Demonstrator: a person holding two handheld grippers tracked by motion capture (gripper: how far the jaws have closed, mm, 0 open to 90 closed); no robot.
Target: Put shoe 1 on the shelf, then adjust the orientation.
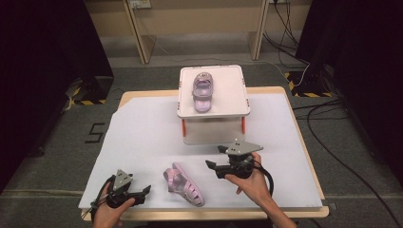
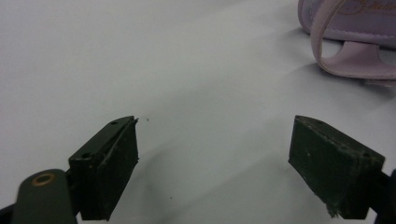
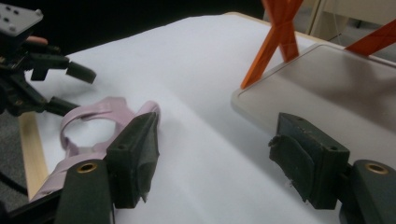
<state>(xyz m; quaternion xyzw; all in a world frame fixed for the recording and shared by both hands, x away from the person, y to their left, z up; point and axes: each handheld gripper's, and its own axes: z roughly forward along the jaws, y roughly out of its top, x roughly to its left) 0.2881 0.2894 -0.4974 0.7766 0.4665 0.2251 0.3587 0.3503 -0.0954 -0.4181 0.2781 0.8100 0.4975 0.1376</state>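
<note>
Lilac plastic is the story here — two small sandals, one on the table, one up on the stand. Starting at the left: the left gripper (image 1: 142, 192) sits low at the near edge, jaws spread wide with nothing between them, pointing towards the near sandal (image 1: 185, 185) just beside it, which looks like a line-up for a grab. That sandal lies flat on the white sheet (image 1: 142, 133), midway between the hands. Moving right, the right gripper (image 1: 216, 157) hangs above the sheet, jaws also well apart and empty, angled back at the same shoe. Beyond it, the second sandal (image 1: 202, 91) rests on a white stand (image 1: 233, 95) with orange legs — perhaps where its partner belongs. Count: two sandals, two grippers, one stand.
</note>
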